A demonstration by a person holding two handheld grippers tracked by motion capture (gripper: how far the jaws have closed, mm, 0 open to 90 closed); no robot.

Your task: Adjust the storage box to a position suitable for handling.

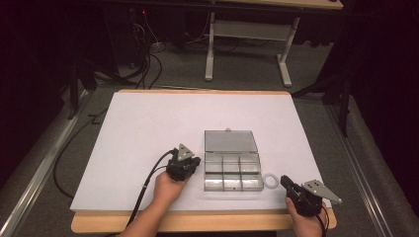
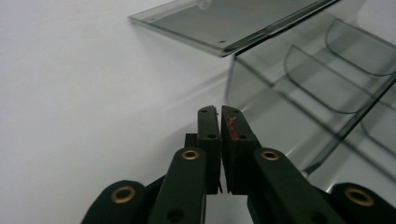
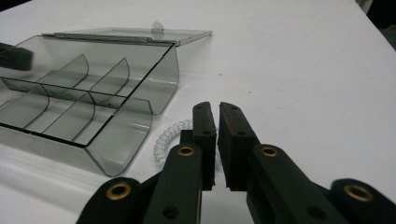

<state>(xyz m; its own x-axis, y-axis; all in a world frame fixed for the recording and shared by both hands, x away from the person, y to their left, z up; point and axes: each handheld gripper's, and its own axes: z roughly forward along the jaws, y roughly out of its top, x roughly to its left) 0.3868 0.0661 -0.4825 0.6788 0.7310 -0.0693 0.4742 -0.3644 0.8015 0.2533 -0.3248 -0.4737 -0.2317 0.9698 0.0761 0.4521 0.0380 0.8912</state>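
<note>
The left gripper sits just off the left side of the box, its jaws nearly together with only a slit between them and nothing held; in its own view the pads point at the box's near left corner wall. That placing looks meant to steady or nudge the box from the side while the other hand works.

The right gripper rests near the table's front right corner, jaws likewise almost closed on nothing. It points toward the coil, a clear spiral ring lying flat on the table just beside the box's right end. In the right gripper view the coil lies just ahead of the jaw tips, partly hidden behind them, not yet gripped.

The box stands in the front half of the table, right of centre, lid thrown back flat toward the far edge, so its six empty compartments are open from above. Probably the coil is bound for one of them, the right-hand ones being nearest.
</note>
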